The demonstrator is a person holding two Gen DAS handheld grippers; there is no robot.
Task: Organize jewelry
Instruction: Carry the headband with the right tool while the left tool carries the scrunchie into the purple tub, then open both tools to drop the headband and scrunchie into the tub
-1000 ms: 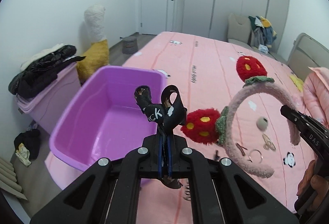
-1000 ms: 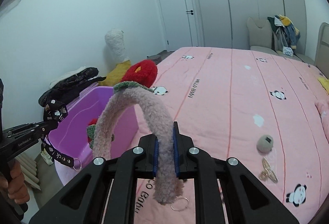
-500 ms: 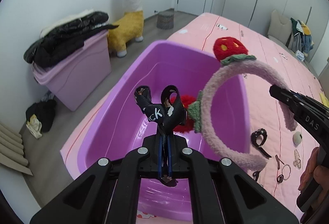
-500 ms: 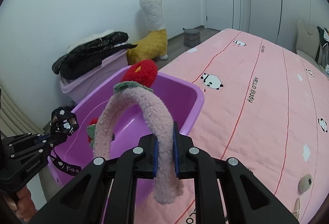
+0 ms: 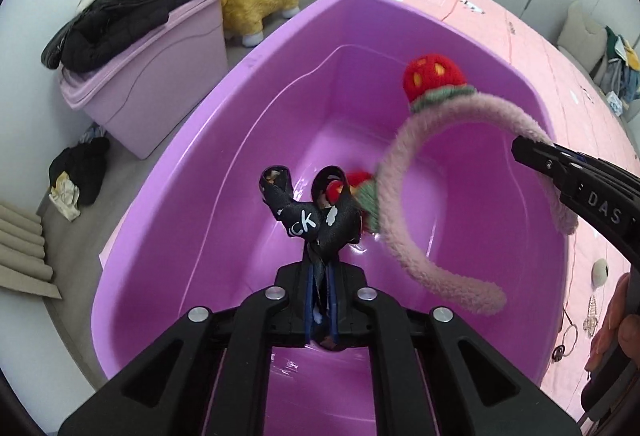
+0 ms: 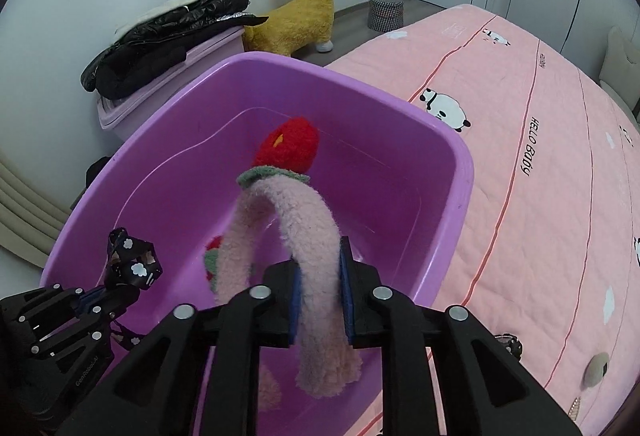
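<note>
My left gripper (image 5: 321, 300) is shut on a black printed hair tie (image 5: 310, 214) and holds it above the purple tub (image 5: 200, 140). My right gripper (image 6: 320, 296) is shut on a fuzzy pink headband (image 6: 308, 236) with two red strawberry pompoms (image 6: 288, 146), held over the same tub (image 6: 452, 196). The headband (image 5: 404, 228) and the right gripper (image 5: 524, 150) show at the right of the left wrist view. The left gripper (image 6: 102, 294) with the hair tie (image 6: 132, 264) shows at the lower left of the right wrist view. The tub looks empty inside.
The tub stands on a pink panda-print bedspread (image 6: 540, 176). Small clips, rings and a grey ball (image 5: 600, 272) lie on the bed to the right. A lilac bin (image 5: 160, 76) with a black jacket (image 5: 132, 8) and a yellow plush alpaca (image 6: 304, 0) stand on the floor.
Both grippers have moved left from over the bed to over the purple tub and tilted downward, each still holding its item. The headband now hangs inside the tub's rim.
</note>
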